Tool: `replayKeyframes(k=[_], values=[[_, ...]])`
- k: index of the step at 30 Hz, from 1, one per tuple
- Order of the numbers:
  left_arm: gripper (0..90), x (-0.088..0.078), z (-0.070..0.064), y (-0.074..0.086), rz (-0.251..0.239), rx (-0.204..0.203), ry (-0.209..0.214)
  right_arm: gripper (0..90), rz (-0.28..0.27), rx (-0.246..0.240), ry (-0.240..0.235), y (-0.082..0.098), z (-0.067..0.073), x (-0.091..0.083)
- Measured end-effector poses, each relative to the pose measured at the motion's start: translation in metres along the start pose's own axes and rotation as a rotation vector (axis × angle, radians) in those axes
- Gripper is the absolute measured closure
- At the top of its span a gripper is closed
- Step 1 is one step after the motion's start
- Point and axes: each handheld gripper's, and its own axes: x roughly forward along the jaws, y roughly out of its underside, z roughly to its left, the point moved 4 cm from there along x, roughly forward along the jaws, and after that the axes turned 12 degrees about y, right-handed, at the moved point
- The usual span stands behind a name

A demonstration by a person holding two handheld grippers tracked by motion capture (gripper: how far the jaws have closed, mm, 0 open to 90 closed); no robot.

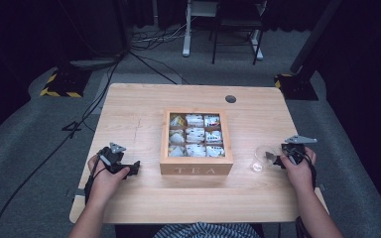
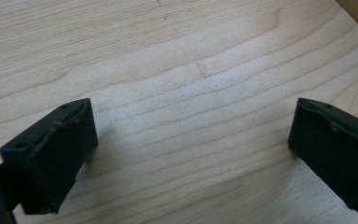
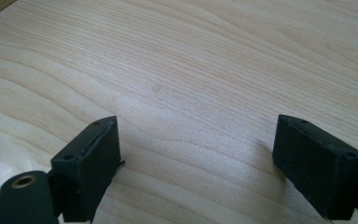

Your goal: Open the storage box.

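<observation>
High view: a square light-wood tea box (image 1: 196,168) with nine compartments of tea bags sits mid-table, its lettered front wall facing the person. The left gripper (image 1: 135,167) rests just left of that box, pointing toward it, jaws spread with only bare wooden table (image 2: 177,93) between them. The right gripper (image 1: 277,159) lies right of the box, open-jawed and empty, touching or just beside a small clear glass cup (image 1: 263,157).

I see a small clear glass cup (image 1: 262,158) upright on the table, touching or just left of my right gripper (image 1: 278,159), wooden tea box (image 1: 196,168) of sachets, lid off, between my grippers
</observation>
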Motion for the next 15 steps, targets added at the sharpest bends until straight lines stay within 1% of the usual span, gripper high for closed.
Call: replayKeyframes(k=[1,3,4,5,6,9,10,11,12,13,14,15], values=[[7.9,-0.002,0.001,-0.001,0.012,-0.003,0.003,15.2,0.000,0.000,0.000,0.000,0.000,0.000],[22.3,-0.007,0.001,-0.005,0.032,-0.014,0.015,15.2,-0.001,0.000,0.000,0.000,0.000,0.000],[23.3,-0.008,0.001,-0.006,0.033,-0.016,0.024,15.2,-0.002,0.000,0.000,0.000,0.000,0.000],[21.7,-0.011,0.001,-0.008,0.025,-0.019,0.036,15.2,-0.002,0.000,0.000,0.000,0.000,0.000],[22.4,-0.014,0.000,-0.010,0.016,-0.021,0.045,15.2,-0.001,0.000,0.000,0.000,0.000,0.000],[23.4,-0.022,-0.003,-0.018,0.003,0.007,0.036,15.3,-0.001,0.000,-0.001,0.000,0.000,0.000],[23.5,-0.022,-0.003,-0.018,0.003,0.007,0.036,15.3,-0.001,0.000,-0.001,0.000,0.000,0.000],[23.6,-0.026,-0.006,-0.021,-0.009,0.006,0.039,15.2,-0.002,0.000,0.000,0.000,0.000,0.000],[23.6,-0.031,-0.010,-0.026,-0.022,0.023,0.049,15.2,-0.002,-0.001,0.000,0.000,0.000,0.000],[23.7,-0.034,-0.013,-0.028,-0.030,0.030,0.055,15.2,-0.002,-0.001,-0.001,0.000,0.000,0.000],[23.6,-0.034,-0.013,-0.028,-0.030,0.030,0.055,15.2,-0.002,-0.001,-0.001,0.000,0.000,0.000],[23.7,-0.037,-0.017,-0.031,-0.037,0.041,0.063,15.2,-0.002,-0.001,0.000,0.000,0.000,0.000]])
